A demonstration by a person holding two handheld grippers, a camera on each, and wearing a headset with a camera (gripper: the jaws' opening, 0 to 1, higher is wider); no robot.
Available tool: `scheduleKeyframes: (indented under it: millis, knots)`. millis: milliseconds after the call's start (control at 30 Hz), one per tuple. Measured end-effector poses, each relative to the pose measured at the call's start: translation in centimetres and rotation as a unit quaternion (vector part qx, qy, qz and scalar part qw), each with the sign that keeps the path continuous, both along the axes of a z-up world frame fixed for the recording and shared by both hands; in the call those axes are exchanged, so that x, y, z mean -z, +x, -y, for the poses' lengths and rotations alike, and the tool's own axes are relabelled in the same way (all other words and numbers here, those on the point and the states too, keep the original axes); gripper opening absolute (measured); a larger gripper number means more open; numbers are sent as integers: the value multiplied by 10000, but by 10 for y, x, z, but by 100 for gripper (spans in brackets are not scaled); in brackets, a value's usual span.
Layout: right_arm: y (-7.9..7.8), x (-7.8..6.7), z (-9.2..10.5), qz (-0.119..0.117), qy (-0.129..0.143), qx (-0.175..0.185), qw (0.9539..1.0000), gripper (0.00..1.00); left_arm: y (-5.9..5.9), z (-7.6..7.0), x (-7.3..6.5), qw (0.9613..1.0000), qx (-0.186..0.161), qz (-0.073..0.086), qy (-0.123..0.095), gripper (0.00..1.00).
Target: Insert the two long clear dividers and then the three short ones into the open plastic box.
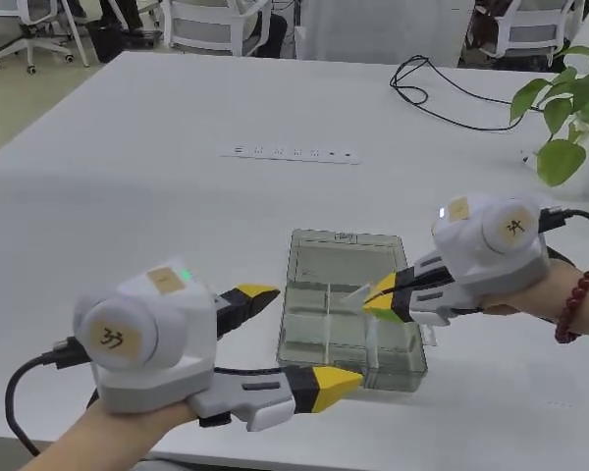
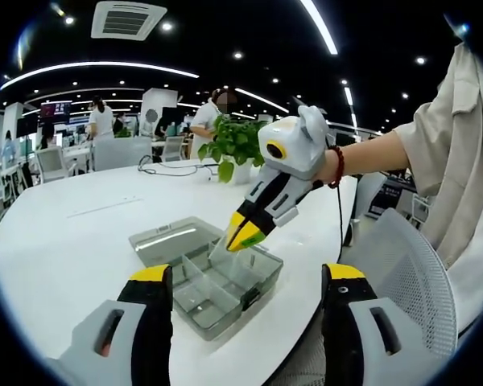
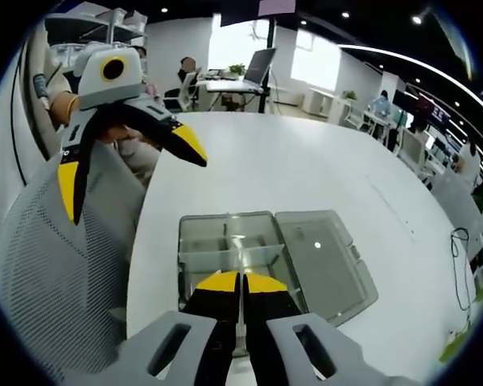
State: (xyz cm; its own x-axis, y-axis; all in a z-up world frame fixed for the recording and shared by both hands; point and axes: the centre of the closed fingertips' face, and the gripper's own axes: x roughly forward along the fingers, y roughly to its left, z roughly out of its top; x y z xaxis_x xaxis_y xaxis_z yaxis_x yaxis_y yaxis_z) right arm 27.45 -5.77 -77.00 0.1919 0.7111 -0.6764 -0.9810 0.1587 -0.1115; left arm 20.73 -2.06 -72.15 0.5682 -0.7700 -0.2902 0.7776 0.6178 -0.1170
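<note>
A clear plastic box [image 1: 353, 371] lies open near the table's front edge, its lid [image 1: 344, 253] flat behind it and clear dividers standing inside. My right gripper [image 1: 383, 306] hangs over the box's right half, shut on a short clear divider [image 1: 356, 295]. In the left gripper view that divider [image 2: 223, 246] hangs from the right gripper [image 2: 243, 236] just above the box [image 2: 262, 283]. The right gripper view looks down past my shut right gripper [image 3: 241, 281] into the box [image 3: 225, 217]. My left gripper [image 1: 296, 339] is open and holds nothing, left of the box.
A white power strip [image 1: 290, 152] lies mid-table. A black cable [image 1: 442, 98] loops at the far right beside a green plant [image 1: 569, 108]. Office chairs [image 1: 216, 25] stand behind the table. A grey mesh chair [image 2: 402, 273] sits close to the near table edge.
</note>
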Motion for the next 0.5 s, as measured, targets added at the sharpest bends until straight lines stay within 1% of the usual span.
scheduleKeyframes:
  millis: [100,167,200,333,500]
  knots:
    - [-3,2,-3,91,-134,-200,9997,2,0,-1,0,10000,13,11,57,75]
    - [-3,3,-4,106,-200,-244,9994,2,0,-1,0,10000,4,22,54,76]
    - [-3,3,-5,133,-254,-329,9990,2,0,-2,0,10000,-3,20,45,76]
    - [-4,5,-7,188,-375,-484,9979,2,1,-2,-1,10000,-21,27,42,76]
    - [-5,7,-10,198,-510,-612,9966,2,0,-1,0,10000,6,42,69,75]
